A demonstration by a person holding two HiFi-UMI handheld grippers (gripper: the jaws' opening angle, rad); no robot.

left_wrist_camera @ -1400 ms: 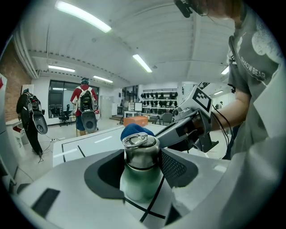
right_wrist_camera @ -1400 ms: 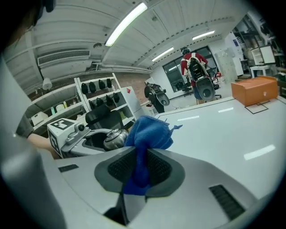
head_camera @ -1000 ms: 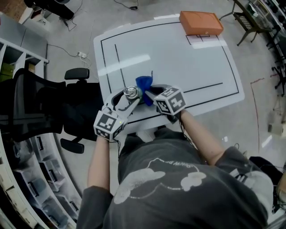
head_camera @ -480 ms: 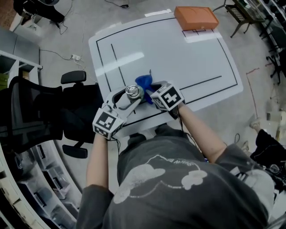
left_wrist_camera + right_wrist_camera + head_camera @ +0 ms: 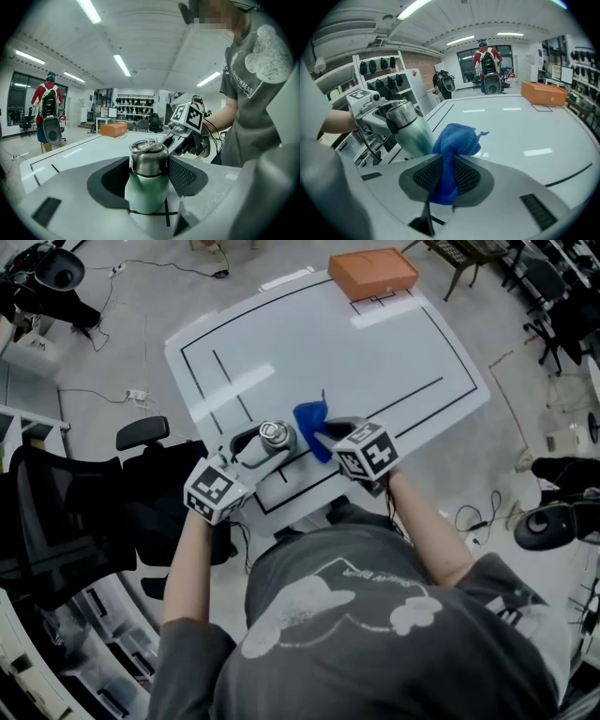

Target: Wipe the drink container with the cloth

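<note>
Two grippers: both loaded, working near the front edge of the white table (image 5: 375,343)
Left gripper (image 5: 265,443): jaws set wide and clamped on the drink container's body, one pad on each side
Drink container (image 5: 149,176): green body, steel cap with a ring handle; upright between the left jaws, over a black cross mark on the table
Right gripper (image 5: 447,174): jaws pinched nearly together on the cloth
Cloth (image 5: 457,140): blue, bunched; a wad sticks out ahead of the jaws, a tail hangs below them
Cloth vs container: the wad sits right against the container's side below the cap; it looks like contact, but I cannot confirm it
Far corner: orange box (image 5: 372,273) on the table, well apart from both
Left of table: black office chair (image 5: 141,432)
</note>
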